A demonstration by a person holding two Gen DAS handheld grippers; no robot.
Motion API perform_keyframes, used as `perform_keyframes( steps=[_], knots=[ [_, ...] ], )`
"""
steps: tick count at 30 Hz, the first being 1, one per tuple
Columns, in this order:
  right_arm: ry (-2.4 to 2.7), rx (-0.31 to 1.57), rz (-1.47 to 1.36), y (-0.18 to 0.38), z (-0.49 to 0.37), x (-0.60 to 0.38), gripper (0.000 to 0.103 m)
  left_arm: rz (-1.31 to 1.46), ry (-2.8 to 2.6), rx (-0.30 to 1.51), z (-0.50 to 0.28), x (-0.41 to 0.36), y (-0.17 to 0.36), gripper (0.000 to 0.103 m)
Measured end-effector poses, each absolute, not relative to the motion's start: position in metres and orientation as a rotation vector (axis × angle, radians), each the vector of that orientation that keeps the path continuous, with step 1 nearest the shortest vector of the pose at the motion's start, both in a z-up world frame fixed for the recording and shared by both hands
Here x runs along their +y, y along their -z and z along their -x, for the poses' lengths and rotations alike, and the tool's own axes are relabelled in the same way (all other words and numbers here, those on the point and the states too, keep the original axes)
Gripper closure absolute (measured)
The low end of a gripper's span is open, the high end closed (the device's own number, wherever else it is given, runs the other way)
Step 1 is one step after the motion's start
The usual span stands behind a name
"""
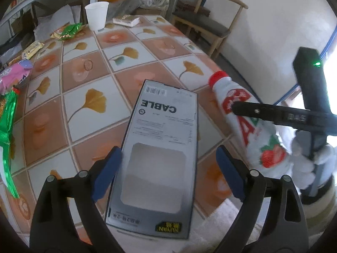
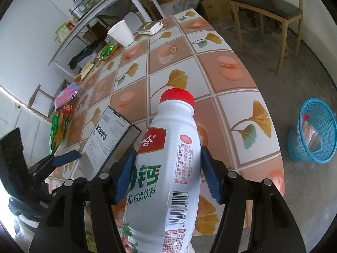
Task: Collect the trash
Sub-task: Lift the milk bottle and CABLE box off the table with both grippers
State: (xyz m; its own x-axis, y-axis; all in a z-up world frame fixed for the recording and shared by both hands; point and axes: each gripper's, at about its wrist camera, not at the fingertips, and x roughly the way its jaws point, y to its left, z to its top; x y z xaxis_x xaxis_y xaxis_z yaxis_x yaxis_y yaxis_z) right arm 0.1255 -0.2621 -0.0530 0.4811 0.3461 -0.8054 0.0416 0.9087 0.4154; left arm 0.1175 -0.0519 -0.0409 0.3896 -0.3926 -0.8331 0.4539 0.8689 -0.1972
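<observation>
Milk-drink bottle was clamped in the right gripper and the cable box lay between the left gripper's parted jaws, apparently awaiting transfer to the blue basket.

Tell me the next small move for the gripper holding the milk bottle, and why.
Probably swing the right gripper right, off the table edge, toward the blue basket on the floor. Its pads already clamp the bottle, and the basket already holds some trash. The left gripper straddles the cable box.
</observation>
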Motion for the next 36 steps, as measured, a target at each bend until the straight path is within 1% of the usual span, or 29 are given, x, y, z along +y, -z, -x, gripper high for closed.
perform_keyframes(
  steps=[9,11,16,18,21,28,36],
  knots=[
    [-0.207,1.063,-0.342,0.049,-0.135,-0.251,0.043,-0.040,0.438,1.083,-0.125,-0.046,0.053,0.016],
    [-0.207,1.066,-0.334,0.048,-0.141,-0.247,0.044,-0.014,0.424,1.083,-0.124,-0.043,0.053,0.024],
    [-0.218,1.065,-0.323,0.045,-0.155,-0.238,0.045,0.079,0.368,1.075,-0.127,-0.028,0.052,0.030],
    [-0.217,1.065,-0.313,0.044,-0.160,-0.234,0.045,0.109,0.400,1.057,-0.124,-0.027,0.046,0.029],
    [-0.219,1.064,-0.295,0.044,-0.163,-0.230,0.045,0.071,0.468,1.047,-0.116,-0.034,0.040,0.019],
    [-0.241,1.061,-0.283,0.044,-0.169,-0.222,0.045,-0.128,0.450,1.015,-0.103,-0.060,0.043,0.018],
    [-0.280,1.055,-0.257,0.044,-0.182,-0.207,0.045,-0.140,0.325,1.039,-0.114,-0.049,0.049,0.018]
  ],
)
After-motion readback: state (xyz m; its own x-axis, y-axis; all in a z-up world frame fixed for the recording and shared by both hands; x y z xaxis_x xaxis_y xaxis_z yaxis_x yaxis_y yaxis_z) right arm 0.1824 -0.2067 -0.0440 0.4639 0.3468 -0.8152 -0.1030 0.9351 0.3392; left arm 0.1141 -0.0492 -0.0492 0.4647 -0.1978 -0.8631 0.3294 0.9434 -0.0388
